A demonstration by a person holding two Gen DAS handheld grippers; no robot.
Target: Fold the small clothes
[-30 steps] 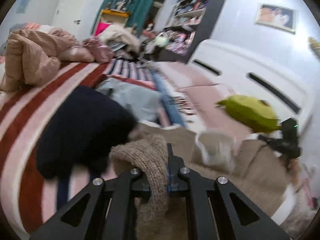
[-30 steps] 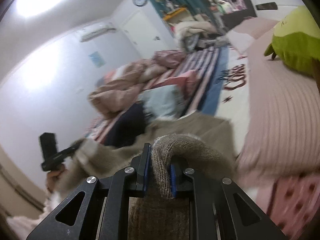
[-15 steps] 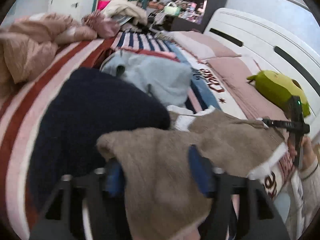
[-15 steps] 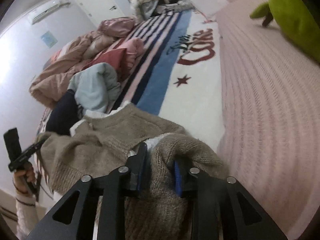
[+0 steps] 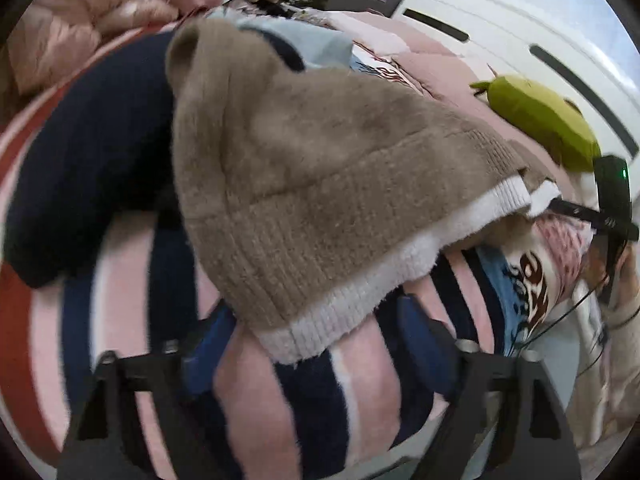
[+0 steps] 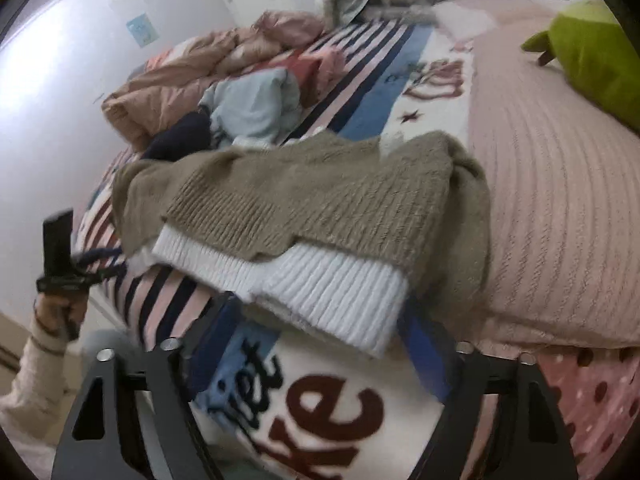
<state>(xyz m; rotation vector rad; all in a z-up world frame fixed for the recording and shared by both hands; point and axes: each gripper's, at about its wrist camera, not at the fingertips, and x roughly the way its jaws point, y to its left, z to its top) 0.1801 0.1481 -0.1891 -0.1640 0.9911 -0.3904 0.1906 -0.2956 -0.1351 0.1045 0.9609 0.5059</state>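
1. Your left gripper is standing spread, its jaws narrowing slightly at this moment — the white-trimmed hem of the tan knit sweater is lying in the gap between the blue pads, which are not pressing on it.
2. Your right gripper is spread as well, its jaws still widening; the sweater's white ribbed cuff is sitting between the fingers, free of both pads.
3. The tan knit sweater is lying folded over on the striped blanket near the bed's edge, its layers stacked, with the white trim facing you.
4. Just behind it, a navy garment and a light blue garment are resting on the blanket — the navy one is touching the sweater's left side.
5. To the right, a pink ribbed cover is spreading out beside the sweater, and a green plush toy is lying on it, well apart.
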